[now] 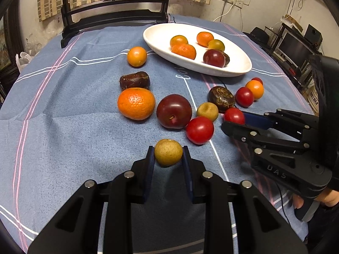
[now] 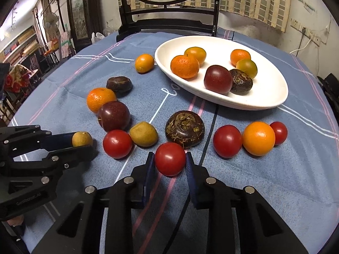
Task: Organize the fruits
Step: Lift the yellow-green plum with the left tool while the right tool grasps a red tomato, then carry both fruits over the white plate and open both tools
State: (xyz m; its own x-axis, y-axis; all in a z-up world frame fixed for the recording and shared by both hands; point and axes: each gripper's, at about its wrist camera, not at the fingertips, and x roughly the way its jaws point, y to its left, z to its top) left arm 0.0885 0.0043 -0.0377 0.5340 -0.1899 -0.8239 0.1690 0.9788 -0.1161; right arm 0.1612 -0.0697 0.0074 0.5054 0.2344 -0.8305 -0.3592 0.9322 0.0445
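Note:
My left gripper is shut on a small yellow-brown fruit, just above the blue cloth; it also shows in the right wrist view. My right gripper is shut on a red tomato, seen at the right in the left wrist view. A white oval dish at the back holds several fruits: oranges, a plum and a dark water chestnut. Loose on the cloth lie a tangerine, a plum, tomatoes and chestnuts.
A dark wooden mirror stand sits at the table's far edge. A small orange lies left of the dish. A big chestnut and another yellow-brown fruit lie just ahead of my right gripper. The table edge curves on both sides.

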